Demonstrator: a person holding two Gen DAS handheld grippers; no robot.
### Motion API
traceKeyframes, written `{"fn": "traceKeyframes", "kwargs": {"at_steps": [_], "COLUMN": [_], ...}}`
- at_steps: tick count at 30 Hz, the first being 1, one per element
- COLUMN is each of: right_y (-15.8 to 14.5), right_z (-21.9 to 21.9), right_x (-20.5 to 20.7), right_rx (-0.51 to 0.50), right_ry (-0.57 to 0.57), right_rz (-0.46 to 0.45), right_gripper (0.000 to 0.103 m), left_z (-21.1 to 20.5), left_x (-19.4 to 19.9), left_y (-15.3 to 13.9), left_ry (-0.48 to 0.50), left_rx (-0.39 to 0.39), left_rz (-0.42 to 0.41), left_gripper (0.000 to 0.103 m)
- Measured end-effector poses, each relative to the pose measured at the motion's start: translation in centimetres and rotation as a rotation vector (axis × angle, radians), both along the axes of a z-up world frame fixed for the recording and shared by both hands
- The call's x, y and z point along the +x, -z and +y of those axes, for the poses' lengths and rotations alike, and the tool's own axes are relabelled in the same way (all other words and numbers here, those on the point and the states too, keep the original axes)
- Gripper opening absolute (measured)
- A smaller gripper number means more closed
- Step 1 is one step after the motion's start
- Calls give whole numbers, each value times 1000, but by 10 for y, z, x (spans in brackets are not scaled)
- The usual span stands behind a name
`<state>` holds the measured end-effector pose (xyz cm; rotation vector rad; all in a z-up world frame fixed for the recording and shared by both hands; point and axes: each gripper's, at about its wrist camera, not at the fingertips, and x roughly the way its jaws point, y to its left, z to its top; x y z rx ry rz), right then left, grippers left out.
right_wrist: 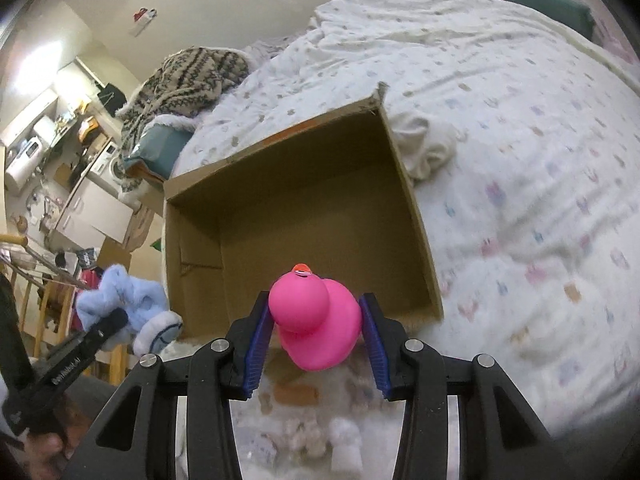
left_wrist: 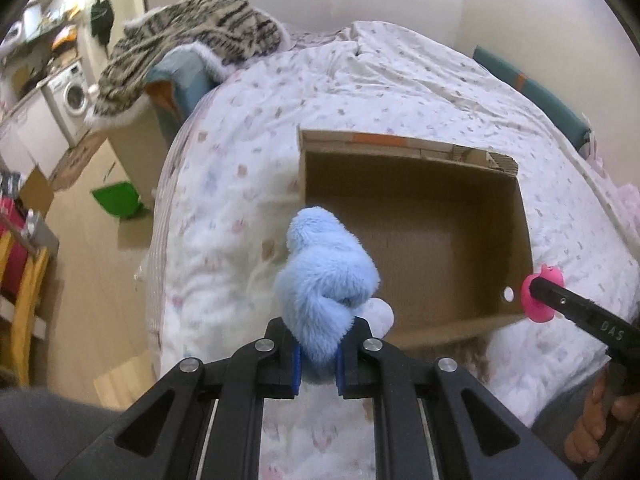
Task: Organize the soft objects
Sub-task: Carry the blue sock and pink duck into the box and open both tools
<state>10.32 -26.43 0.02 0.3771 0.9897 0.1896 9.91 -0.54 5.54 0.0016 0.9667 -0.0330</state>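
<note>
Both tongs are loaded. With my left tongs (left_wrist: 318,354) I pinch a fluffy light-blue plush toy (left_wrist: 326,276), the blue pads closed narrowly on its lower end, so that it stands up ahead of the fingers at the near left corner of the cardboard box (left_wrist: 416,236). With my right tongs (right_wrist: 316,344) I grip a pink rubber duck (right_wrist: 314,316), the pads set wider, pressing on either flank of its body; its head with the orange beak points away from me, toward the box (right_wrist: 304,216). The duck hangs at the near rim of the box, about the middle of that edge in the right wrist view; in the left wrist view it shows at the box's near right corner (left_wrist: 542,298).

The box sits open-topped on the bed (left_wrist: 248,128), on a white quilt printed with small pastel figures. Nothing shows on the part of the box's floor I can see. A striped knitted blanket (left_wrist: 192,36) is heaped at the far left corner of the bed. Beyond it, on the left, lie a wooden floor (left_wrist: 92,256), a green dustpan-like thing (left_wrist: 116,200) and a washing machine (left_wrist: 74,96).
</note>
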Motion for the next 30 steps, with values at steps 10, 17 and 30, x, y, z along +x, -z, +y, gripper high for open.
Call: {"fn": "traceKeyframes", "kwargs": {"at_steps": [10,17,30], "right_y": [45,46,64], "right_z": [22,4,1], "right_x": [47,55,69], "right_rx": [-92,-13,4], "right_ry": [-47,-33,-57], "right_rz": [111,151,232], "right_gripper": [46,46,46], "left_z": [-38,-55,-72], "left_x": [43,47,66], "left_y": [51,72,95], "left_ry": [39,-2,-54], "left_rx": [90,184,181], "left_rz": [89,125,164], "left_gripper": [11,11,12]}}
